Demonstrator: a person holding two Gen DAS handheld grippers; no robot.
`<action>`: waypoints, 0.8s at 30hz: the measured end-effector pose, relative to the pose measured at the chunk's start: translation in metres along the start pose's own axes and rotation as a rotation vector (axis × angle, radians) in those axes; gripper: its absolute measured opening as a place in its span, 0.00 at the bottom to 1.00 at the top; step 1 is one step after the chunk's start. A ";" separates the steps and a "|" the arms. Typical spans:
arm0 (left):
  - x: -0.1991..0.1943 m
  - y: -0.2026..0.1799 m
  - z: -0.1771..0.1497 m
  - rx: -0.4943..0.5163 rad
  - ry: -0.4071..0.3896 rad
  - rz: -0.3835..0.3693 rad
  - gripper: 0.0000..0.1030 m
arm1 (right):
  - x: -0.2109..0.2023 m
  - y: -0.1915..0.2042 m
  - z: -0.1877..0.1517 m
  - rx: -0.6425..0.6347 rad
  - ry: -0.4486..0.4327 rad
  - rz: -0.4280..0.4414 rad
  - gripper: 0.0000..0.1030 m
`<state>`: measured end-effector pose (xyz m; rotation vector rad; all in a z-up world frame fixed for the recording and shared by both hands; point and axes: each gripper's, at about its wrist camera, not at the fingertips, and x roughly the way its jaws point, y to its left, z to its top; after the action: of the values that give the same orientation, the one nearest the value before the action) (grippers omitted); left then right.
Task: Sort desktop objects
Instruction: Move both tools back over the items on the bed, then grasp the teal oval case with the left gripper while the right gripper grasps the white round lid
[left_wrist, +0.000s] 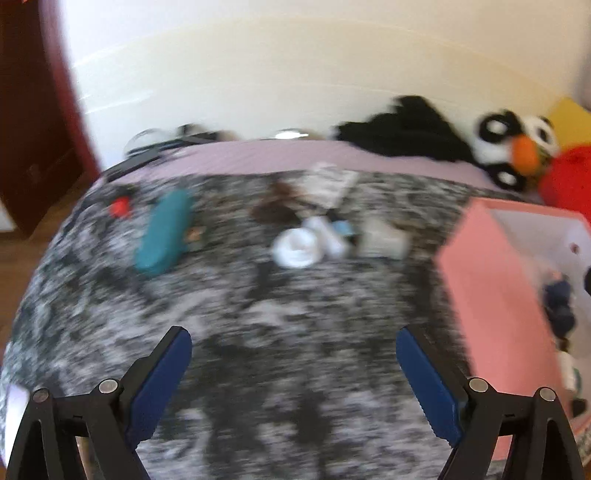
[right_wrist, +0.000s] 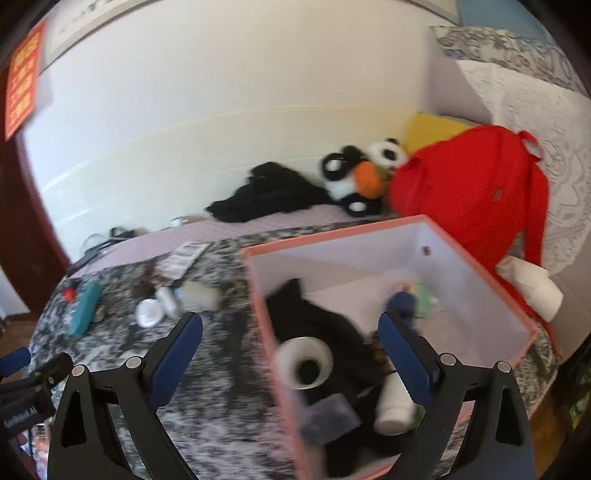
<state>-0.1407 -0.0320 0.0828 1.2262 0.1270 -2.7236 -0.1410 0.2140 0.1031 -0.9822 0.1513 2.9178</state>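
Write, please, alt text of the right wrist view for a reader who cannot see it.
The open right tool hangs empty over the near wall of a pink box holding a white tape roll, a white bottle and dark items. Left of it, a teal case and small white items lie on a mottled grey cover.

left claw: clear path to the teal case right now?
Probably yes. The left claw is open and empty, and only bare patterned cover lies between it and the teal case, which sits ahead and to its left. A small item touches the case's right side; the blur hides what it is.
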 end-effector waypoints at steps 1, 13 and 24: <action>0.001 0.016 -0.002 -0.020 0.001 0.018 0.91 | 0.002 0.010 -0.002 -0.009 0.003 0.013 0.95; 0.078 0.151 0.003 -0.170 0.030 0.126 0.91 | 0.069 0.162 -0.033 -0.207 0.050 0.240 0.96; 0.218 0.202 0.029 -0.359 0.184 0.039 0.91 | 0.219 0.211 -0.065 -0.251 0.293 0.203 0.95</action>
<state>-0.2702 -0.2577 -0.0645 1.3442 0.5782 -2.4090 -0.2942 0.0026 -0.0651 -1.5160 -0.1137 3.0062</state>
